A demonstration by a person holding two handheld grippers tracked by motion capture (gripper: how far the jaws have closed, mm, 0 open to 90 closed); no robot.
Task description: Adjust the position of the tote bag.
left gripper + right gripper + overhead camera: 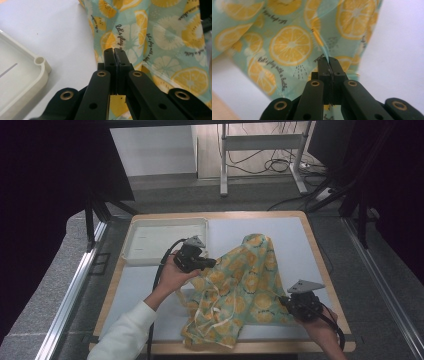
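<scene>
The left gripper (pixel 209 262) and the right gripper (pixel 285 301) both pinch the lemon cloth (pixel 245 285) tight in their fingers, beside the white tray (pixel 131 247).

One lemon-print cloth (pixel 245 287) lay crumpled on the table (pixel 300 245), reaching its near edge. One white tray (pixel 165 240) sat at the far left corner. Two grippers were there: the left gripper (pixel 210 262) and the right gripper (pixel 284 301), each with jaws pinched on the cloth.
</scene>
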